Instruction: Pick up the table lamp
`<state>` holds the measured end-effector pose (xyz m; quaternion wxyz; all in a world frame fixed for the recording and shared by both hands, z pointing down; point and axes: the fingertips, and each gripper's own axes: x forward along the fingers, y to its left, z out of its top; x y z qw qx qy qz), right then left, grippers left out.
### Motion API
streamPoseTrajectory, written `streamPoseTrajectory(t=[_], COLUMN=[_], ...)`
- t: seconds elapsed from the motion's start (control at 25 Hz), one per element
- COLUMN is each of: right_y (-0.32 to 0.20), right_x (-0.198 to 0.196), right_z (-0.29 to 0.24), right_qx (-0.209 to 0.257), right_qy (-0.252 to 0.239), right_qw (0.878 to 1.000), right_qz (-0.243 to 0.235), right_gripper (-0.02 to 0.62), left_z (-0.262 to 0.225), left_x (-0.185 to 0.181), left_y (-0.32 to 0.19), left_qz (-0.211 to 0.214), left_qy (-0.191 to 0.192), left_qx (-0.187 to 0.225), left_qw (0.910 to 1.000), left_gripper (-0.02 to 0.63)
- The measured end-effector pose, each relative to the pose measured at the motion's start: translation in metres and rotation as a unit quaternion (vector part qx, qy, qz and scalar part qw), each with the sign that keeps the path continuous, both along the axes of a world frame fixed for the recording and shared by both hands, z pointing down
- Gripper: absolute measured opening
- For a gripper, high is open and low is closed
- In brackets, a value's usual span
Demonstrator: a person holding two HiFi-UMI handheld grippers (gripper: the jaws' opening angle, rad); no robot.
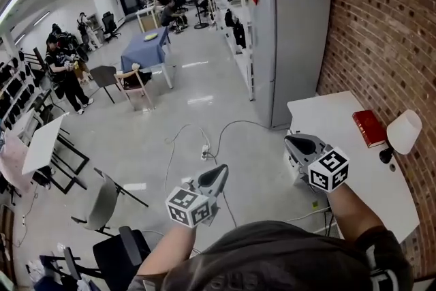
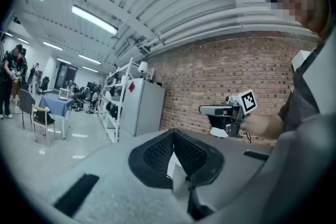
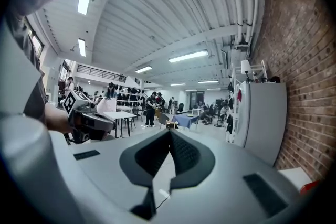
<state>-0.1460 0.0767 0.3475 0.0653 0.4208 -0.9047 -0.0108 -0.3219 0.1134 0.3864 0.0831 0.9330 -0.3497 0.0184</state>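
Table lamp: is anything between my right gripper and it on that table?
Only the red book, lying flat on the white table between the right gripper and the table lamp; nothing else visible.

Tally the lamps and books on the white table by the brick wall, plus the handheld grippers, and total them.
Table lamp: 1
Red book: 1
Grippers: 2, left gripper and right gripper
Total: 4

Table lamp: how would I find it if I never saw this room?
Find the brick wall on the right, then the white table against it. The table lamp stands at its wall edge, beside a red book; only it has a white shade.
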Motion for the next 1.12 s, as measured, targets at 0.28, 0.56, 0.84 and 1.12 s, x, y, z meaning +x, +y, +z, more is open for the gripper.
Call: streamPoseTrajectory(t=[0.28, 0.56, 0.84, 1.12], right_y=[-0.069, -0.145, -0.250, -0.330], right_x=[-0.027, 0.004, 0.091, 0.168], right_z=[0.011, 0.028, 0.026, 0.029], right_qx=[-0.015, -0.023, -0.013, -0.018], right_qy=[0.016, 0.011, 0.009, 0.013], right_qw=[1.000, 1.000, 0.997, 0.996], right_qz=[0.006, -0.016, -0.075, -0.086], right_gripper=[-0.006, -0.006, -0.006, -0.006], left_z=[0.002, 0.015, 0.014, 0.005], left_x=[-0.030, 0.003, 0.086, 0.152], left_y=[-0.083, -0.152, -0.243, -0.302], left_qz=[0.013, -0.002, -0.066, -0.104], left_qy=[0.004, -0.006, 0.012, 0.013], left_qx=[-0.006, -0.011, -0.008, -0.019], left_qw=[0.9999, 0.9999, 0.9977, 0.9943], left_gripper=[0.005, 0.005, 0.005, 0.005])
